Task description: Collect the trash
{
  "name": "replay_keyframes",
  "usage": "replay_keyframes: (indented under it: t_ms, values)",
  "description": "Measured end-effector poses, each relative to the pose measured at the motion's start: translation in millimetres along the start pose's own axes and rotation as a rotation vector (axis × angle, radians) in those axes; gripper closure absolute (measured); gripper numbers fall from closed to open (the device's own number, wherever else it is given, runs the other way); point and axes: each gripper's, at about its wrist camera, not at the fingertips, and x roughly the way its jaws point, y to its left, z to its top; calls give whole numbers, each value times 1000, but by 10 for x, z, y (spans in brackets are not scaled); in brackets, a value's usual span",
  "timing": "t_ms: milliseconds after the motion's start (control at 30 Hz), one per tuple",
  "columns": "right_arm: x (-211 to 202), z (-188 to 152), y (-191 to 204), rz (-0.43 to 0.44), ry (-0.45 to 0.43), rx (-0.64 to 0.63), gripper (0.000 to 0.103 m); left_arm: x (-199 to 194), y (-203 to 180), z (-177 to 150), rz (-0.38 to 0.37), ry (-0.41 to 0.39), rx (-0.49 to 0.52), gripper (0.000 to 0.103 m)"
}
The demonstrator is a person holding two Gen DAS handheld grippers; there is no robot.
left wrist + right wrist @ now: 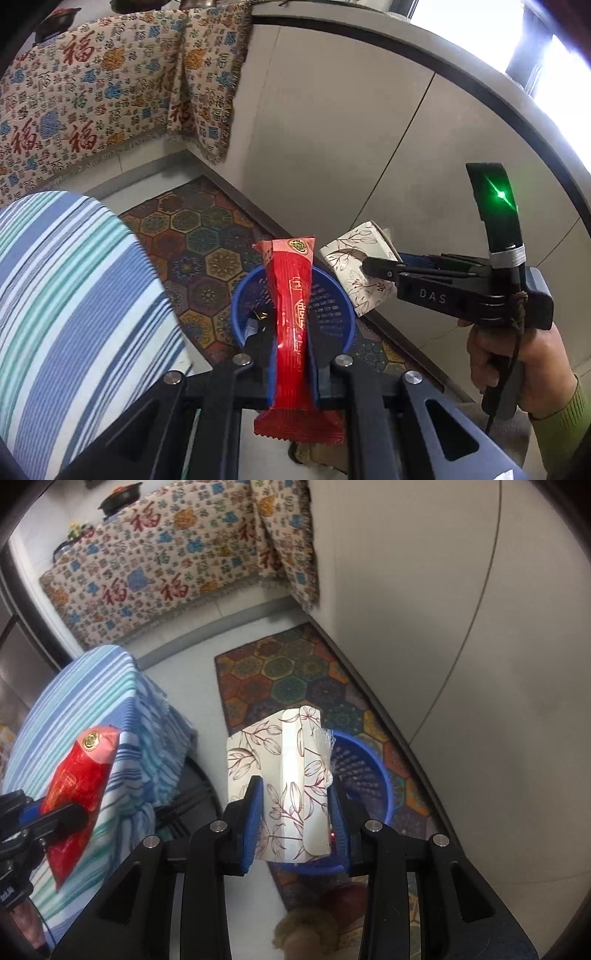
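Note:
My left gripper (pixel 291 332) is shut on a long red snack wrapper (pixel 295 295), which stands upright between the blue pads. Straight below it on the floor sits a round blue mesh basket (pixel 334 302). My right gripper (pixel 295 786) is shut on a crumpled white paper packet with a leaf print (pixel 284 760), held just left of and above the blue basket (pixel 369 771). In the left wrist view the right gripper (pixel 369 266) comes in from the right with the packet (pixel 351 266). The right wrist view shows the left gripper (pixel 70 819) at the left with the red wrapper (pixel 81 775).
A blue-and-white striped cloth (pixel 74 314) (pixel 92 701) covers a piece of furniture on the left. The basket stands on a hexagon-patterned mat (pixel 195 236) (pixel 288 672) along a grey cabinet front (pixel 351 147). Farther back hangs a patterned throw (pixel 166 572).

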Motion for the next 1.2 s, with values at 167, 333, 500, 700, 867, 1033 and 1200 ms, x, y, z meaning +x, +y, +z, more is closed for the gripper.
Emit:
replay_keyframes:
  t_ms: [167,333,500,700,867,1033,1200]
  values:
    - [471,58,-497,26,65,85,67,692,-120,145,-8,53,-13,90]
    - [871,66,-855,65,124,162,67,1243,-211,202,0,93,4,90]
    - [1265,13,-1102,122,150,254,55,1647,-223,265,12,122,3,69]
    - [1237,-69,-1305,164,105,368,18,1719,-228,321,46,106,-26,35]
    - [737,0,-1219,107,39,338,0,1363,-285,347,60,64,-23,17]
    - [-31,-142,-1006,2,-34,260,0,879,-424,265,120,51,12,8]
    - [-705,-410,-673,-87,-83,158,0,320,-622,95,219,-22,46,0]
